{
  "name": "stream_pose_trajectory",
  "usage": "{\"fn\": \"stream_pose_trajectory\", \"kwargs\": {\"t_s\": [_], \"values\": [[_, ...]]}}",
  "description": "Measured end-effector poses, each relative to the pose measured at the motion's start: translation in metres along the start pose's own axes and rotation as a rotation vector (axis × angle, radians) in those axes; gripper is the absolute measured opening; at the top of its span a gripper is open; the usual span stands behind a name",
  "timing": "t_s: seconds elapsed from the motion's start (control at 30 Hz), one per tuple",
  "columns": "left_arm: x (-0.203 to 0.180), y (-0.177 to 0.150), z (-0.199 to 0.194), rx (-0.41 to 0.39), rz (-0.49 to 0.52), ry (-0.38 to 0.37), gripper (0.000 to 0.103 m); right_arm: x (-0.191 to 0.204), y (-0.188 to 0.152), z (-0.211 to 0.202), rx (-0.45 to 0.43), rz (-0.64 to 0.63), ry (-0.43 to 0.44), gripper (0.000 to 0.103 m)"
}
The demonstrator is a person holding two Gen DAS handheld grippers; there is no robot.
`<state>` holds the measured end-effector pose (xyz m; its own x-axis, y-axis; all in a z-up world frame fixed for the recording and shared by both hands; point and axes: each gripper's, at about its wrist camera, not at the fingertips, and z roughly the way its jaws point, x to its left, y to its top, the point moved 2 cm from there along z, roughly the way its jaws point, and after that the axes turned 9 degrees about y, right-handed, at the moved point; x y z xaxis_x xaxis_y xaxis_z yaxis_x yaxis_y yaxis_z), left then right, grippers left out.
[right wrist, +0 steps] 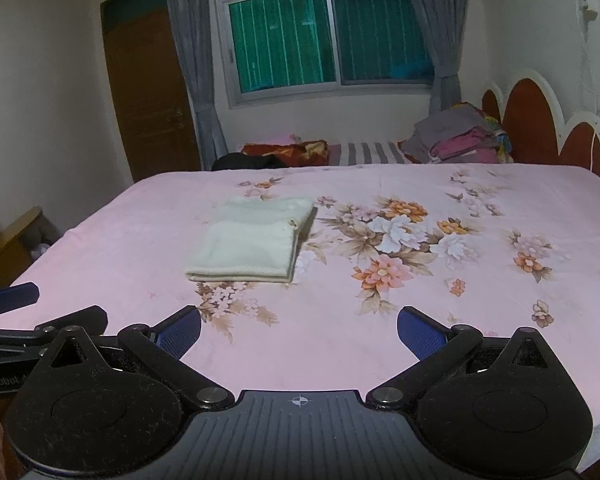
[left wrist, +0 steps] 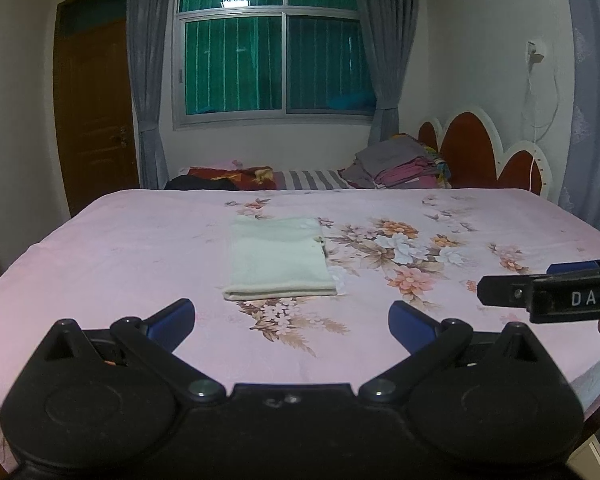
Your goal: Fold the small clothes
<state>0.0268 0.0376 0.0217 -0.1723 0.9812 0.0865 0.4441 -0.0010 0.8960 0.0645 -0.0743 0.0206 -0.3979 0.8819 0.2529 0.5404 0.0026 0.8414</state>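
A small cream-coloured garment (left wrist: 278, 258) lies folded into a neat rectangle on the pink floral bedsheet (left wrist: 120, 248); in the right wrist view the same folded garment (right wrist: 248, 240) sits left of centre. My left gripper (left wrist: 292, 316) hovers open over the near part of the bed, short of the garment, with nothing between its blue pads. My right gripper (right wrist: 299, 328) is also open and empty, back from the garment and to its right. The right gripper's side (left wrist: 548, 292) shows at the edge of the left wrist view.
A pile of folded clothes (left wrist: 396, 168) sits by the red scalloped headboard (left wrist: 472, 144) at the far right. Dark and red blankets (left wrist: 228, 178) lie beyond the bed's far edge. A wooden door (left wrist: 96, 112) and a curtained window (left wrist: 272, 40) stand behind.
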Motion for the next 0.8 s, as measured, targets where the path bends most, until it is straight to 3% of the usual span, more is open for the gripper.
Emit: {"fn": "stream_pose_trajectory", "kwargs": {"t_s": [0.8], "values": [[-0.008, 0.000, -0.007, -0.001, 0.006, -0.002, 0.103, -0.006, -0.005, -0.013, -0.010, 0.005, -0.009, 0.103]]}}
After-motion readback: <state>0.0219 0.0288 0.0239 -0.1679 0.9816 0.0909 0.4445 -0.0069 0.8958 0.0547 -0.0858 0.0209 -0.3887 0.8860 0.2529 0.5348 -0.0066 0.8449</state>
